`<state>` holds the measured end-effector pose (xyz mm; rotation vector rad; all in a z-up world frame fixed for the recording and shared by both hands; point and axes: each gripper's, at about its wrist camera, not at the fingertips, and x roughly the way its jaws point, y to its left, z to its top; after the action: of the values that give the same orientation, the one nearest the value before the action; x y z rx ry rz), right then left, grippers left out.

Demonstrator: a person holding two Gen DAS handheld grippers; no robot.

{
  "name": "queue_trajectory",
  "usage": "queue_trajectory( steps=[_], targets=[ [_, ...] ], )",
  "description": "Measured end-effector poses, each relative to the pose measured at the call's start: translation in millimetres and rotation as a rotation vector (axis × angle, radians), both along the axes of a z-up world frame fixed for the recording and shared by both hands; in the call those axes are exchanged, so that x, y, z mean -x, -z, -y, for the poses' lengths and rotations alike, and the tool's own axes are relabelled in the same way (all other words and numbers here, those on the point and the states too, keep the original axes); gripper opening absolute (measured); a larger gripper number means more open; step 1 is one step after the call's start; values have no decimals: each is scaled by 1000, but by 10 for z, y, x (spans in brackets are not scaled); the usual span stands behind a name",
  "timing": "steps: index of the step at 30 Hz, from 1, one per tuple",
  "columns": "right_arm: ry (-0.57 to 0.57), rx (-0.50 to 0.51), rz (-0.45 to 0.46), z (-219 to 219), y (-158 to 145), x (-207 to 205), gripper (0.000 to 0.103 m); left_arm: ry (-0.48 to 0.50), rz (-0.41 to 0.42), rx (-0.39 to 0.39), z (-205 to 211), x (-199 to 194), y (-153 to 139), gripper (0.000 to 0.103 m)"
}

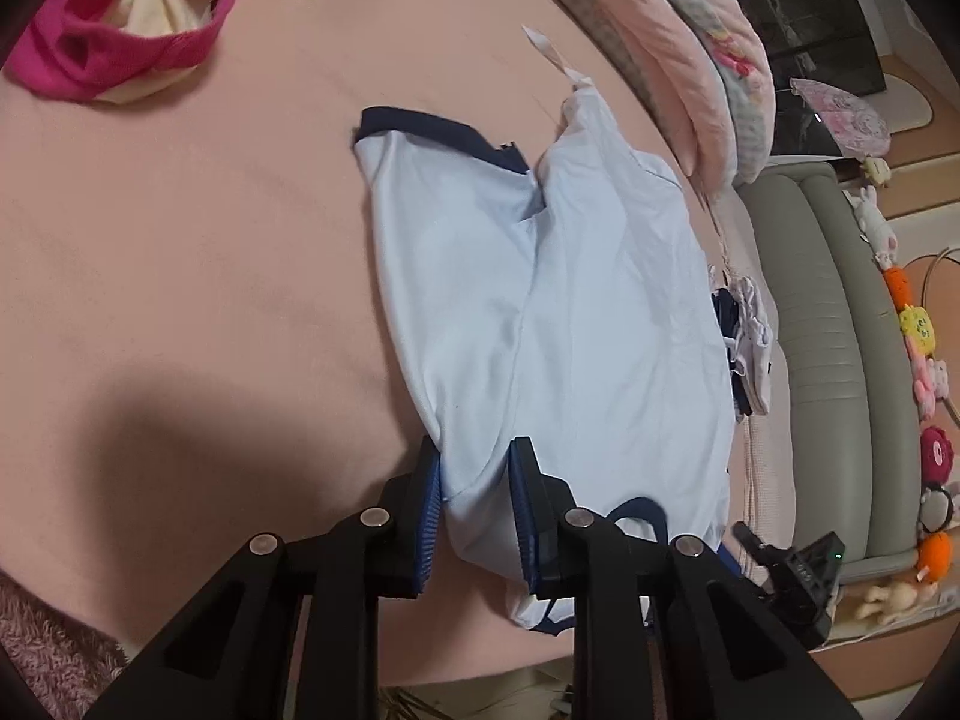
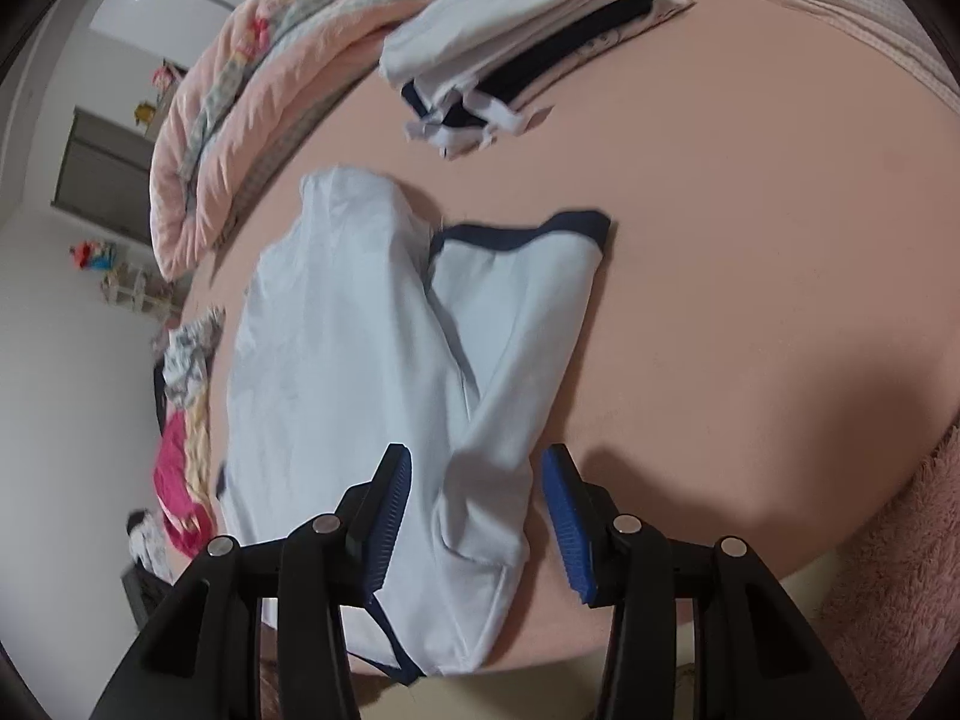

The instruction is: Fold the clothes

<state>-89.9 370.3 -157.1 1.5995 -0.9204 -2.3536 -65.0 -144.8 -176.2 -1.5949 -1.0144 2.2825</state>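
Observation:
A pale blue shirt with navy trim lies partly folded on the pink bed sheet; it also shows in the right wrist view. My left gripper has its jaws around the shirt's near edge, with fabric bunched between the blue pads. My right gripper is open, its pads either side of the folded sleeve part, with a gap on the right. The right gripper also shows in the left wrist view at the bed's edge.
A pink and cream garment lies at the far left. A stack of folded white and navy clothes sits at the far end. A rolled pink quilt lies beside the shirt. A grey padded bed frame with plush toys is on the right.

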Motion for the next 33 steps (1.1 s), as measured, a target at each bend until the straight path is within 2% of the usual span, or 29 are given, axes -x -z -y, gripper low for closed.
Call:
queue_trajectory(
  steps=[1,2,3,4,5,7,9,11,13,14,16,17,18,21,23,24,25,26,28,30,31,33],
  targets=[
    [-14,-15,11,14,51,-18,57,15,-2,24,-37,16,-34,20],
    [-28,-29,23,28,103,-37,57,26,-2,77,-60,15,-69,20],
    [-45,-81,30,55,124,-34,49,35,5,153,-71,3,-99,20],
    [-64,-157,35,90,125,-16,31,40,10,210,-65,-18,-125,20],
    [-83,-233,39,125,126,1,25,42,15,249,-49,-19,-149,20],
    [-84,-346,49,105,59,-16,25,28,19,290,29,-23,-185,21],
    [-61,-426,58,34,-23,-53,27,0,17,282,120,-13,-212,21],
    [-8,-380,36,-85,-115,-129,31,-26,11,195,217,-10,-223,21],
    [4,-251,31,-183,-132,-191,35,-27,7,51,266,-9,-193,24],
    [-1,-182,35,-209,-112,-212,39,-23,12,22,261,-17,-175,29],
    [-31,-75,62,-162,-11,-246,55,-7,30,36,207,-21,-116,33],
    [-56,-48,85,-111,71,-252,57,1,40,47,172,-11,-75,33],
    [-77,-48,112,-47,168,-248,58,1,44,52,132,18,-36,33],
    [-107,-134,62,145,200,-182,68,-29,41,70,97,106,6,33],
    [-129,-201,45,267,132,-52,64,-71,56,91,127,112,-52,33],
    [-130,-202,21,283,83,-4,47,-105,55,118,163,86,-103,34],
    [-128,-194,13,274,42,38,39,-141,53,151,203,54,-156,35],
    [-112,-188,21,241,42,47,39,-154,61,133,236,22,-156,42],
    [-69,-181,44,159,88,31,39,-108,87,-8,242,17,-11,56],
    [-49,-156,36,130,158,21,40,-92,80,-11,177,45,65,58],
    [-43,-141,28,122,196,18,45,-81,61,10,129,80,58,58],
    [-71,-146,7,197,185,79,45,-72,20,43,41,168,20,58]
  ],
)
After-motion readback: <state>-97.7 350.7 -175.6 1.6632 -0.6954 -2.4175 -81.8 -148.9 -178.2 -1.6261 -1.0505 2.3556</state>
